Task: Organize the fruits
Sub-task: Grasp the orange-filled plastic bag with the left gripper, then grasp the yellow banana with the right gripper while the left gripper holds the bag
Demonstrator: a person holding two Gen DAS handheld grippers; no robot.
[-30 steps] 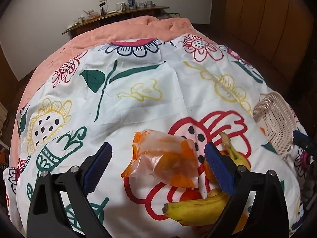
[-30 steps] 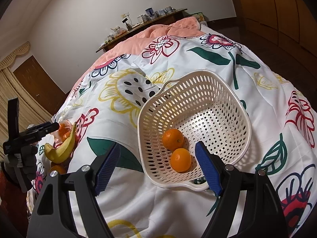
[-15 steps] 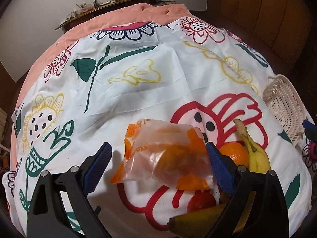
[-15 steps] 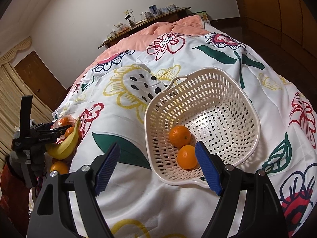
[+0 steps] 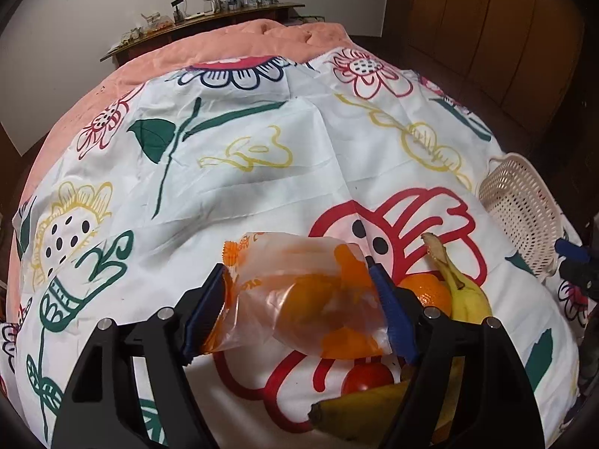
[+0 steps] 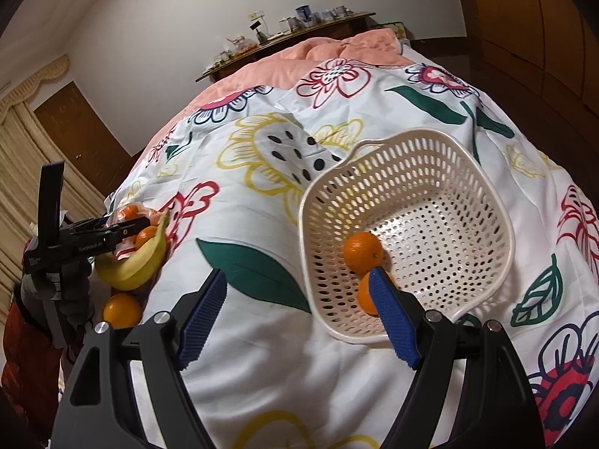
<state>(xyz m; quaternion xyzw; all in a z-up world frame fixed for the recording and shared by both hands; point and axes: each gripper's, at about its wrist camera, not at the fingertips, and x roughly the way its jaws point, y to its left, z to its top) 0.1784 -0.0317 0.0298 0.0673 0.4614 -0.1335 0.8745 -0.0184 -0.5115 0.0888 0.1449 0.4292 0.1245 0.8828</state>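
Fruit lies scattered on the flowered bedsheet (image 5: 262, 138), and the left gripper (image 5: 299, 307) is closing its jaws around a clear bag (image 5: 303, 295) of orange pieces. The blue pads (image 5: 207, 308) sit right at the bag's two sides, though whether they press it yet I cannot tell. At three o'clock from the bag, just beside it, sits an orange (image 5: 426, 292) with a banana (image 5: 460, 288) leaning against it. At five o'clock a small red fruit (image 5: 367, 378) shows, and a second banana (image 5: 359, 411) lies below that.

Over in the right wrist view, the right gripper (image 6: 295, 314) hangs with its jaws apart and nothing between them, above bare sheet. The white basket (image 6: 486, 194) sits at two o'clock from it, tilted, with two oranges (image 6: 363, 252) touching each other inside near its low wall. Far off at nine o'clock the left gripper shows again by the bananas, with another loose orange (image 6: 121, 308) below it.
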